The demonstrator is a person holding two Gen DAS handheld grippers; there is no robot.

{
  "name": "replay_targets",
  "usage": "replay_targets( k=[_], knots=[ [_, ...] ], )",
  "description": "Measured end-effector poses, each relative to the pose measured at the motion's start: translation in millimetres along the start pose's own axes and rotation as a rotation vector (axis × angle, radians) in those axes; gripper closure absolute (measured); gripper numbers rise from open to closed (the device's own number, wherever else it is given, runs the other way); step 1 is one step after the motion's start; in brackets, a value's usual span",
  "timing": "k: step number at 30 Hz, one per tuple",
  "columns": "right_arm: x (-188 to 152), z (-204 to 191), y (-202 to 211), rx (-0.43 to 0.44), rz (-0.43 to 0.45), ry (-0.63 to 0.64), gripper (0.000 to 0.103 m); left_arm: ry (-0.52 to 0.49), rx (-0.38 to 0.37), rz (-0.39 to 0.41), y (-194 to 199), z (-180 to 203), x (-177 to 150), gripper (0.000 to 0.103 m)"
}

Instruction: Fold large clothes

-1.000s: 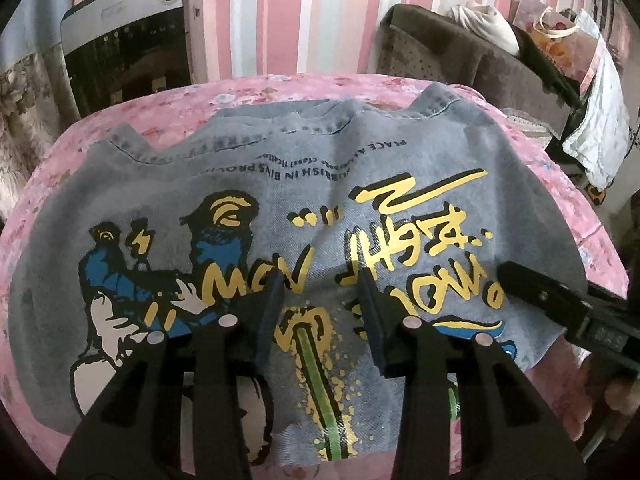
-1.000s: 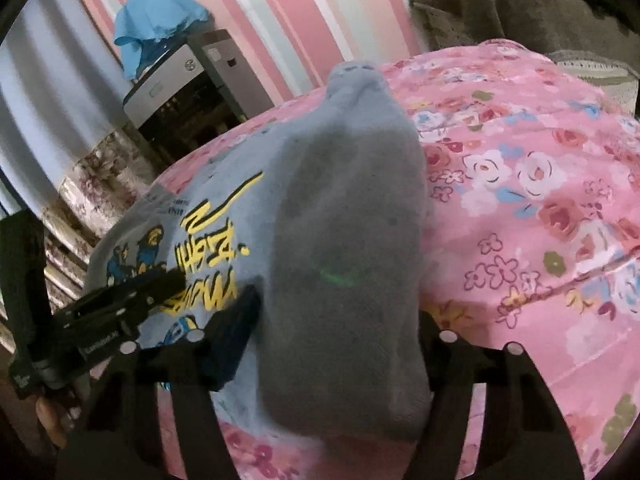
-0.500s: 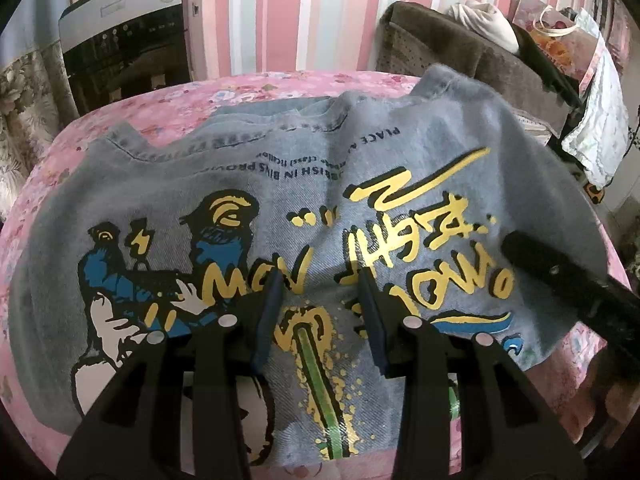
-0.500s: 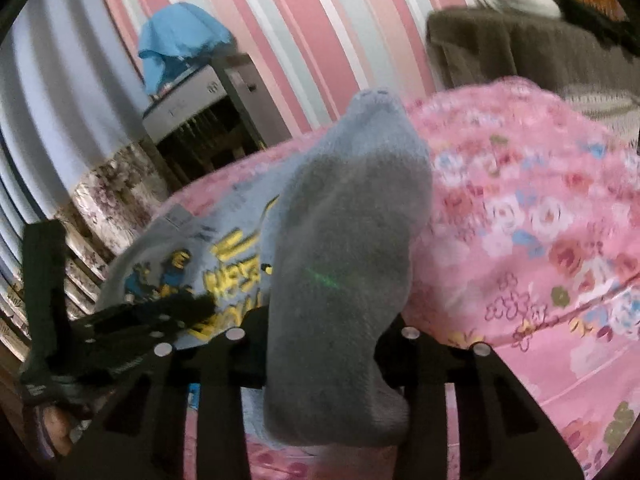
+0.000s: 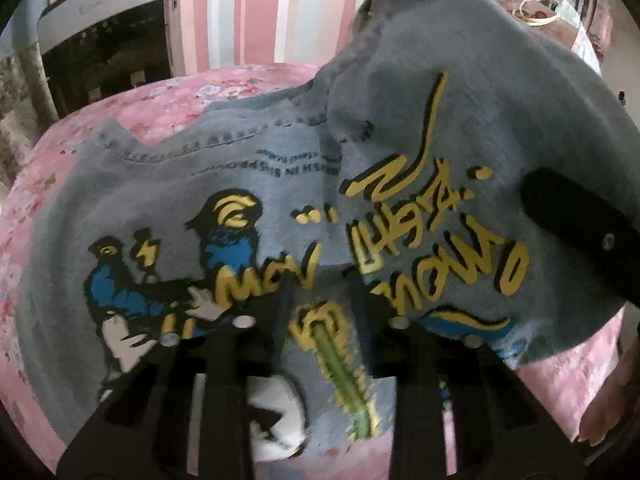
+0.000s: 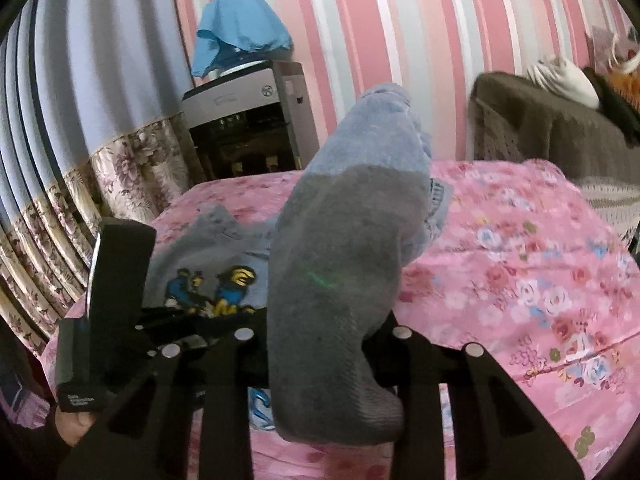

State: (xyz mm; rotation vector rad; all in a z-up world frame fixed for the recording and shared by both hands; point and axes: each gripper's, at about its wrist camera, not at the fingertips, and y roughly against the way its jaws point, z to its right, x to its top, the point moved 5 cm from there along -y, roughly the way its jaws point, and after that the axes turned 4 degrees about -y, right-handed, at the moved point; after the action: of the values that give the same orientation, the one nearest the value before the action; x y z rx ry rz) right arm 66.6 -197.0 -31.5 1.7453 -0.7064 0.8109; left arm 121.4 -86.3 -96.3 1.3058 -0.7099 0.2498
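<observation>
Your left gripper [image 5: 324, 304] had just closed further, pinching the grey printed sweatshirt [image 5: 256, 184] on the pink floral bedcover [image 6: 520, 264]; your right gripper [image 6: 320, 344] clamped its lifted side (soft, floppy, sagging), so hems were the best holds.

Left claw [image 5: 320, 296]: matte black, silver rivets, slotted arms. Right claw [image 6: 320, 332]: same black build.

Right gripper [image 6: 320, 340], jaws drawn in onto the grey shirt [image 5: 248, 184], has raised its right edge off the pink cover [image 6: 520, 264]. Left gripper [image 5: 320, 304] jaws have narrowed over the print between them.
</observation>
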Motion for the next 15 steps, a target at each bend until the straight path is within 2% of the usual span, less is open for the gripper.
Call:
replay_targets(
  k=[1,3,5,9,10,12,14,15],
  knots=[
    [1,-6,2,-0.003,0.0,0.008,0.073,-0.002,-0.014,0.002,5,-4,-1,0.083],
    [6,-21,5,-0.015,0.006,0.028,0.073,-0.025,0.007,0.017,20,-16,-4,0.088],
    [11,-40,5,-0.015,0.002,0.056,0.074,-0.056,0.082,0.045,41,-38,-8,0.088],
    [11,-91,-7,-0.022,-0.033,0.152,0.075,-0.057,0.149,0.057,66,-85,-14,0.087],
    [10,-101,-10,-0.021,-0.044,0.173,0.075,-0.053,0.156,0.067,73,-101,-16,0.087],
    [9,-122,-16,-0.006,-0.064,0.207,0.076,-0.041,0.12,0.075,82,-127,-21,0.088],
    [8,-144,-24,0.012,-0.086,0.228,0.076,-0.021,0.228,0.105,96,-159,-24,0.087],
    [6,-154,-30,0.023,-0.1,0.229,0.076,-0.01,0.258,0.109,101,-170,-26,0.085]
  ],
)
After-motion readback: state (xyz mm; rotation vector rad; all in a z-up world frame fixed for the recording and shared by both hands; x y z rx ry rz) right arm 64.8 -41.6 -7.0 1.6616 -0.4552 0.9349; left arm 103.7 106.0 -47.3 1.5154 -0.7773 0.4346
